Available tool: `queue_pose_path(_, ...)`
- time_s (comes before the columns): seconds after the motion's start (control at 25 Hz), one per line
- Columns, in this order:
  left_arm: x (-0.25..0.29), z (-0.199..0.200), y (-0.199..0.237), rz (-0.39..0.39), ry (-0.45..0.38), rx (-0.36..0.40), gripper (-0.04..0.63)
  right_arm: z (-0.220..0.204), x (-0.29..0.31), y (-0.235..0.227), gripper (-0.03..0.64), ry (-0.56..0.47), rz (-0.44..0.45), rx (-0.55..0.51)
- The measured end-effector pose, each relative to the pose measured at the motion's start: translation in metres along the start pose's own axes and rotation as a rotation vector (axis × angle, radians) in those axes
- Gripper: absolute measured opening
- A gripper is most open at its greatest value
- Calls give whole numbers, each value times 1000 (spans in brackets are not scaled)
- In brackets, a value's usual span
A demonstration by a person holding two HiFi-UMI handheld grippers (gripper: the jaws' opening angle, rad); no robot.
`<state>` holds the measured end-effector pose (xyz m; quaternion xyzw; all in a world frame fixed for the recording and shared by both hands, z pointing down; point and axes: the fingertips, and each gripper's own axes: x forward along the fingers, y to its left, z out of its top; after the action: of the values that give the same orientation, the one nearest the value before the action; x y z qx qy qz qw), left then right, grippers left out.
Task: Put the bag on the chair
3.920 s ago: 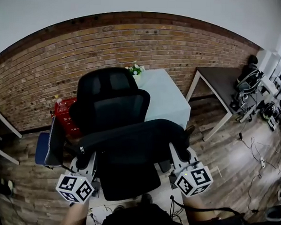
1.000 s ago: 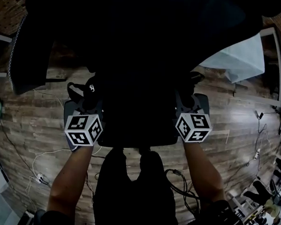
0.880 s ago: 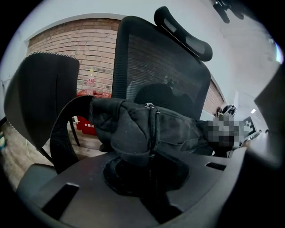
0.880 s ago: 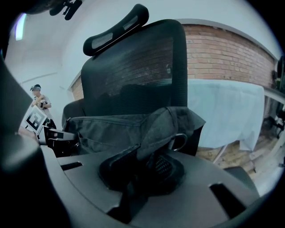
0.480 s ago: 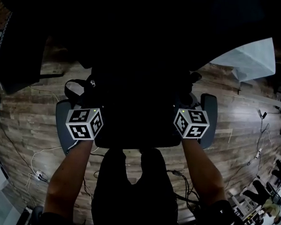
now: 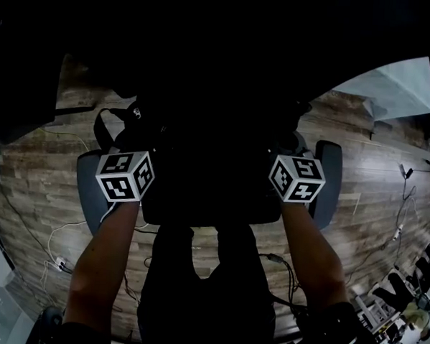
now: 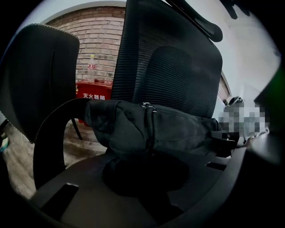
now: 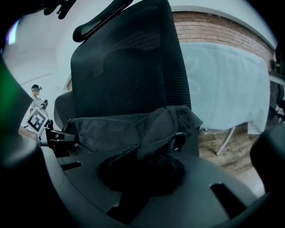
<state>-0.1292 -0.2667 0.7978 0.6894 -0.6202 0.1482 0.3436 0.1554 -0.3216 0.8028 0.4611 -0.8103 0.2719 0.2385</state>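
Observation:
A long black bag (image 7: 147,129) lies across the black office chair, just in front of its mesh backrest (image 7: 178,67). My left gripper (image 7: 147,165) is shut on the bag's left end, and the fabric runs down between its jaws. My right gripper (image 8: 142,167) holds the other end (image 8: 151,129); its jaws are opening, with a flap of the bag still between them. In the head view the bag and the seat (image 6: 213,203) merge into one dark mass. The two marker cubes (image 6: 125,176) (image 6: 297,178) show at either side of it.
The chair's grey armrests (image 6: 88,197) (image 6: 328,181) flank my hands. A second dark chair back (image 7: 40,75) stands at the left, with a red box (image 7: 93,91) by the brick wall. A pale blue covered table (image 8: 222,80) stands at the right. Cables (image 6: 61,231) trail over the wooden floor.
The bag, first held up in front of the chair, has come down onto the seat. In the last second both grippers shifted slightly outward and the armrests came further into view.

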Motion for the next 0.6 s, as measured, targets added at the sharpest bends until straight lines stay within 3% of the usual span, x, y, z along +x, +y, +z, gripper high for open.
queue_pose_path(0.4,13,-3,14,35,-26,-19,84,-3,17,-6,80,-7,-7,17)
queue_pose_path(0.6,22,-5,19,45,-33,13,94,-5,25,-10,92,-1,-6,22)
